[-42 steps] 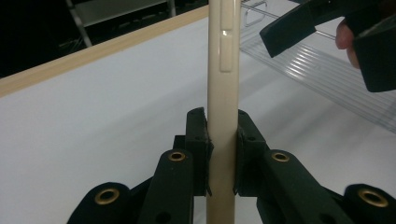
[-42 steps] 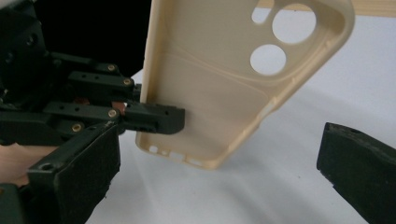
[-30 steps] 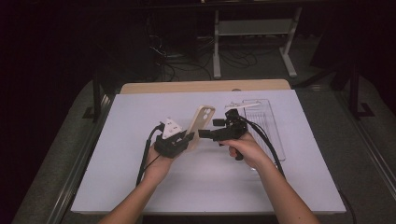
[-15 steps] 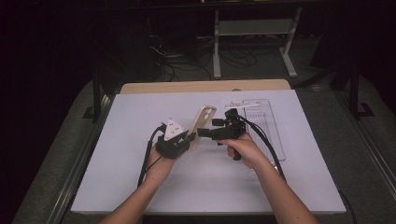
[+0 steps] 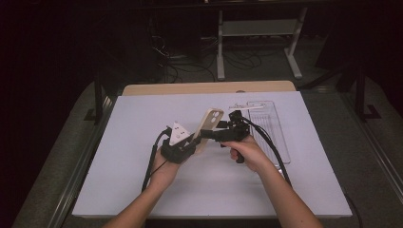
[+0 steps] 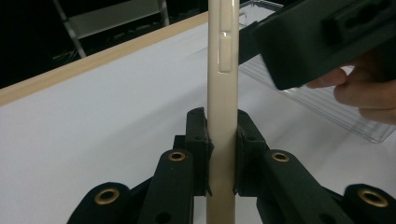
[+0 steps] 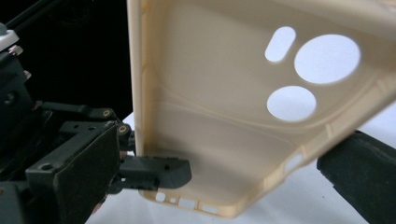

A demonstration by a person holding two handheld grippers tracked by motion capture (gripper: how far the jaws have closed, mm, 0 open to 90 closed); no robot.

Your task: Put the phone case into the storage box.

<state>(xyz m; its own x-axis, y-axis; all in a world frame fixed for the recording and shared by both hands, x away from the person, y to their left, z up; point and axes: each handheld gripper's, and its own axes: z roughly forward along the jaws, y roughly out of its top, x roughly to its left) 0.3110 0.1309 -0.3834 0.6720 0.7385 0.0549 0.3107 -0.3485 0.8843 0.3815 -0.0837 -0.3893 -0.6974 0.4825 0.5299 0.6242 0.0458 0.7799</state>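
Dark room; white table; grey shelf frame behind.

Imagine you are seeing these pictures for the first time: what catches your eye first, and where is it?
First comes the beige phone case, held up above the middle of the white table, its camera cut-outs plain in the right gripper view. The left gripper clamps its lower edge, while the right gripper meets it from the other side. A clear plastic tray lies to the right.

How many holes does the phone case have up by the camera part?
3. On the beige phone case, the biggest round hole is at the upper right, a smaller round hole sits below it, and a little slot is to its left.
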